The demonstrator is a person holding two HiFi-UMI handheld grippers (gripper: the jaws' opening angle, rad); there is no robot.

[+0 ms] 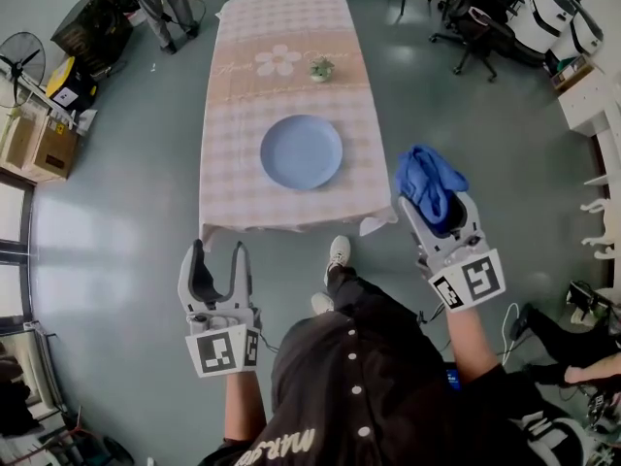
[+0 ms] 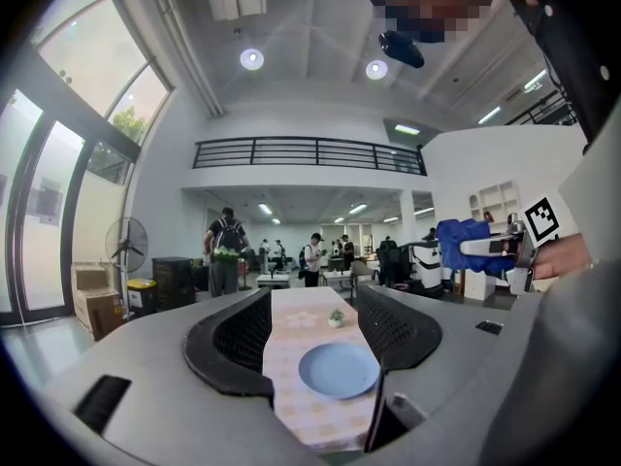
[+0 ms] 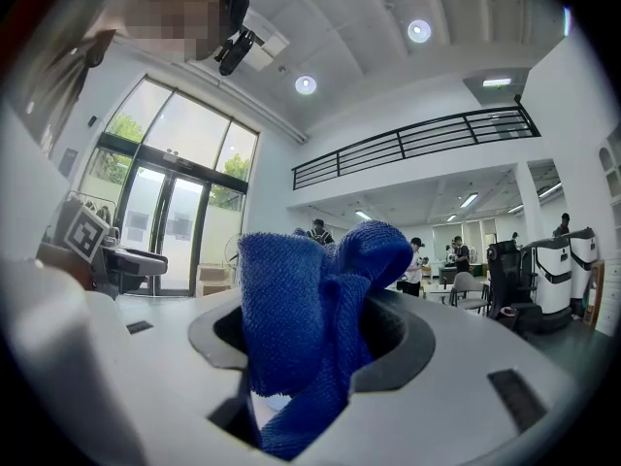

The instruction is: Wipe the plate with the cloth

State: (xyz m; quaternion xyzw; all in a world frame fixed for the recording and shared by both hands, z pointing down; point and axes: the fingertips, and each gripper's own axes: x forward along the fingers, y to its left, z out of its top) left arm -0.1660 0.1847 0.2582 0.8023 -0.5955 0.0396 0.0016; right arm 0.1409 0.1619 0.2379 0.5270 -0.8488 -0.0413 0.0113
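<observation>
Wiping hasn't started yet, by the look of it. The right claw [image 1: 437, 210] is clamped on a bunched blue terry cloth [image 1: 425, 176], held in the air off the near corner of the long pink-checked table [image 1: 243, 207]. The round pale-blue plate [image 1: 301, 151] sits mid-table, well apart from the cloth. The left claw [image 1: 218, 260] gapes empty. Next, I'd say, the cloth must go forward and down onto the plate.

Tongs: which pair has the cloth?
The right tongs: their jaws are clamped on the bunched blue cloth. The left tongs stand open with nothing between the jaws; their view shows only the plate beyond.
</observation>
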